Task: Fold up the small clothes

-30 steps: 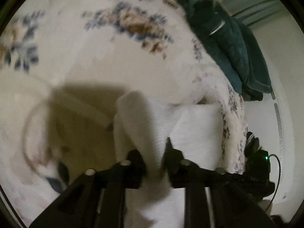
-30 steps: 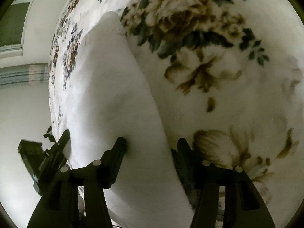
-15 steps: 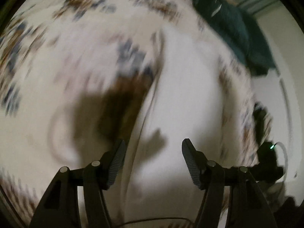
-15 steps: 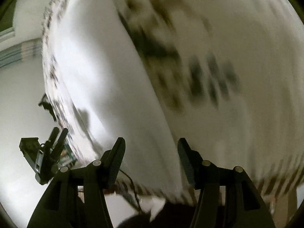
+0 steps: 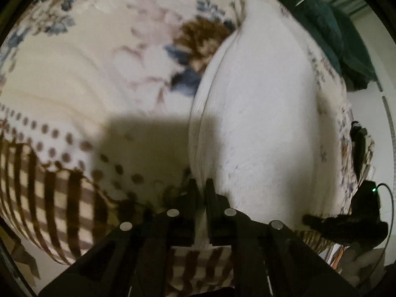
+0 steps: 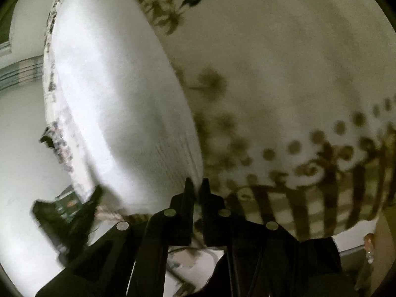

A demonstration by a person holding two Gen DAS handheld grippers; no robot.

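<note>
Left gripper [image 5: 201, 185] nearest the lens, fingers nearly together, pinching the near edge of the white garment [image 5: 259, 113]; a thin strip of white cloth shows between the two fingers; right gripper [image 6: 196, 184] in the same state, fingers narrow, clamped on the near ribbed edge of the same white garment [image 6: 118, 104]; each gripper is on a near corner or edge, which corner I cannot tell.

Garment lies spread flat on the floral blanket [image 5: 86, 74]; in the left wrist view it runs away from the fingers toward the upper right, its left border folded into fine ribs; in the right wrist view it runs up and left, ribbed edge right by the fingers.

Just beside the fingers the blanket has a striped and dotted border [image 5: 57, 173], brown bars and a row of dots; same border in the right wrist view [image 6: 321, 198], to the right of the gripper; a dark shadow [image 5: 138, 143] falls on the blanket left of the garment.

Further out, a brown and blue flower print [image 5: 198, 39] touching the garment's left edge; dark leaves [image 6: 168, 2] at the top of the right view.

Farthest, a heap of dark green cloth [image 5: 329, 32] at the blanket's far right; no containers in view; the other gripper's dark body [image 5: 356, 220] shows at the right edge, blurred.
</note>
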